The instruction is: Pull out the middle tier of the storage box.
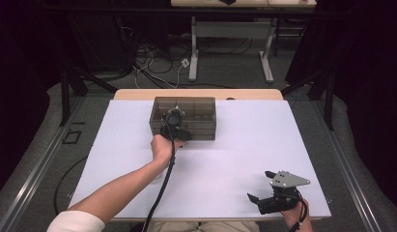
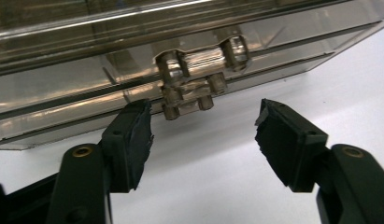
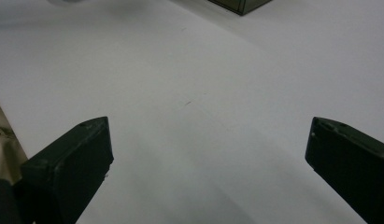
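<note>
L gripper (image 2: 203, 135) sits at the near wall of the box (image 1: 182, 117), jaws apart w/ the latch (image 2: 189, 95) just beyond the gap; pads not pressing on it, left pad tip close under the box edge. Box is smoky clear plastic, lid down, on the white table (image 1: 234, 159) toward the far edge, left of centre. R gripper (image 1: 266, 186) rests at the near right corner of the table, well apart from the box, jaws wide, nothing btw them. Box corner (image 3: 238, 4) peeks in at top of right gripper view.
</note>
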Demonstrator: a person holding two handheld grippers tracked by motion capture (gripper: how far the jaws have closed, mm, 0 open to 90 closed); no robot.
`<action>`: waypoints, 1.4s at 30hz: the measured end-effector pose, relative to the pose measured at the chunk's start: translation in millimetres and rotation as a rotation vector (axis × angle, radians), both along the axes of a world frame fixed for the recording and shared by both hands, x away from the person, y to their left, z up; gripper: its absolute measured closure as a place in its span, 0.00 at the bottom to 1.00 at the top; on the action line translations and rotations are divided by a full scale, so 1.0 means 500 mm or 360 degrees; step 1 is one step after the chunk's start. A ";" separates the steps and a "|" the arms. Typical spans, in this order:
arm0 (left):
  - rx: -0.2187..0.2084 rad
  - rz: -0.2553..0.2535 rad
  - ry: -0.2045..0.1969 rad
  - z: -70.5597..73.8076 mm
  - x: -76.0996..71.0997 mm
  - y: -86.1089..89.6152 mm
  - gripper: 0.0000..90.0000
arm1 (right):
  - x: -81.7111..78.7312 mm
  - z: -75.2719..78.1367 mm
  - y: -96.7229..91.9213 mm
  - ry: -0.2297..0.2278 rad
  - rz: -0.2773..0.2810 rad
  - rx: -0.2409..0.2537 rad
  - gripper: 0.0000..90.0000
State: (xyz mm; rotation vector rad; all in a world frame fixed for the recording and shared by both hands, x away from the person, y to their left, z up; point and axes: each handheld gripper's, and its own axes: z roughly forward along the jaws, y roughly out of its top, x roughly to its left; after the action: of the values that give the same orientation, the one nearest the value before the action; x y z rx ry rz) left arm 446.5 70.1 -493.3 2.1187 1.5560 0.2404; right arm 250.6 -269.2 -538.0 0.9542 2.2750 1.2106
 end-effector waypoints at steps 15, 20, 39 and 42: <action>0.0080 0.0059 -0.0039 -0.007 0.000 -0.028 0.47 | 0.001 -0.002 0.000 0.0004 0.0009 0.0032 0.00; 0.0095 0.0104 -0.0041 -0.009 0.000 -0.031 0.51 | 0.001 -0.002 0.000 0.0009 0.0007 0.0029 0.00; 0.0162 0.0185 -0.0080 -0.021 -0.004 -0.041 0.62 | 0.000 0.000 0.000 0.0031 0.0018 0.0053 0.00; 0.0149 0.0189 -0.0081 -0.022 -0.004 -0.039 0.63 | 0.001 -0.002 0.001 0.0021 0.0018 0.0057 0.00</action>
State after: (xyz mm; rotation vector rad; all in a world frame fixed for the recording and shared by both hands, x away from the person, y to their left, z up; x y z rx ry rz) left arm 444.3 50.4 -504.1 2.0753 1.6726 0.4121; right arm 251.3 -269.0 -538.9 0.9662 2.2788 1.2572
